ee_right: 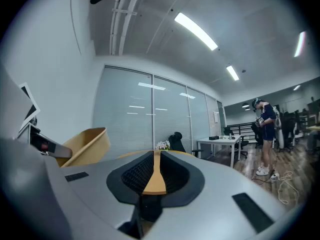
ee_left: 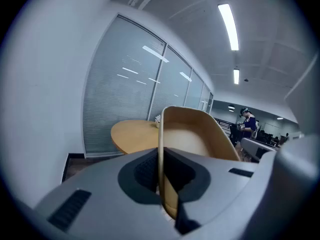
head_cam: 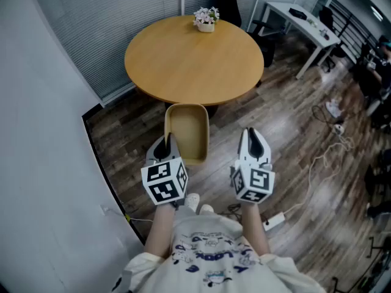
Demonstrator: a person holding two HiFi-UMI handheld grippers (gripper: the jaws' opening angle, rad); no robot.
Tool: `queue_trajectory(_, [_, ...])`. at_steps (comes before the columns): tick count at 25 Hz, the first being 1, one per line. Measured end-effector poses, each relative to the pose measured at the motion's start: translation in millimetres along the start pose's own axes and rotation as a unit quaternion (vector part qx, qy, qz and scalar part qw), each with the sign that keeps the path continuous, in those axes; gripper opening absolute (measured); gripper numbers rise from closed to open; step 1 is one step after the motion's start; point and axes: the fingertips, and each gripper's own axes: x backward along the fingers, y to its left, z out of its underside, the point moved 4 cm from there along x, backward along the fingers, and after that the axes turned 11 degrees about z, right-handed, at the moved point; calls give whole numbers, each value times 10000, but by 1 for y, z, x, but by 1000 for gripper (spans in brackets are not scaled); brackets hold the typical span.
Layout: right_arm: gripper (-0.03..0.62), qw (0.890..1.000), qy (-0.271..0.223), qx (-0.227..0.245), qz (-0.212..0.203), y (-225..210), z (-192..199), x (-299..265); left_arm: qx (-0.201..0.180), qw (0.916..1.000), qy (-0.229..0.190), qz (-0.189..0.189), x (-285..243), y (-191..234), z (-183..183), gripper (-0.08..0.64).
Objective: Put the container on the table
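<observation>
A tan, open-topped container (head_cam: 186, 130) hangs in the air just short of the round wooden table (head_cam: 183, 60), over the wooden floor. My left gripper (head_cam: 166, 146) is shut on the container's near left rim. In the left gripper view the container wall (ee_left: 190, 134) stands edge-on between the jaws of my left gripper (ee_left: 161, 184), with the table (ee_left: 132, 134) beyond. My right gripper (head_cam: 253, 142) hovers to the container's right, shut and empty. The right gripper view shows the container (ee_right: 87, 146) off to the left of my right gripper (ee_right: 154, 176).
A small pot of flowers (head_cam: 206, 18) stands at the table's far edge. Behind are a black chair (head_cam: 229, 2) and a white desk (head_cam: 305, 20). Cables (head_cam: 330, 139) and a power strip (head_cam: 275, 220) lie on the floor at right. A grey wall runs along the left.
</observation>
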Motion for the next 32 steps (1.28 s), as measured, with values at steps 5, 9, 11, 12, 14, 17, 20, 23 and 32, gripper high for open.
queue_trajectory(5, [40,9999,-7,-60,-118,7,2,-3,9,10000,-1,4,-2,4,-2,6])
queue_trajectory(9, [40,9999,26,-33,-128,13,5,-10,22,10000,21,3,-7,10,-3,6])
queue_trajectory(11, [40,9999,43,4,-141,16,8,-14,32,10000,28,-2,-10,14,-3,6])
queue_trajectory(12, [40,9998,55,6,-165,18,8,-15,37,10000,31,-3,-11,16,-3,6])
queue_trajectory(14, [40,9998,72,-38,-196,22,8,-20,46,10000,43,0,-15,19,-5,6])
queue_trajectory(17, [40,9998,103,-59,-137,27,8,-31,47,10000,80,18,-24,27,-12,6])
queue_trajectory(20, [40,9998,117,-71,-168,39,7,-42,52,9999,92,33,-34,39,-16,6])
queue_trajectory(23, [40,9999,127,-32,-106,42,12,-50,62,9999,116,64,-42,46,-16,6])
queue_trajectory(32, [40,9996,276,-21,-24,46,24,-71,136,9997,212,57,-63,63,-19,6])
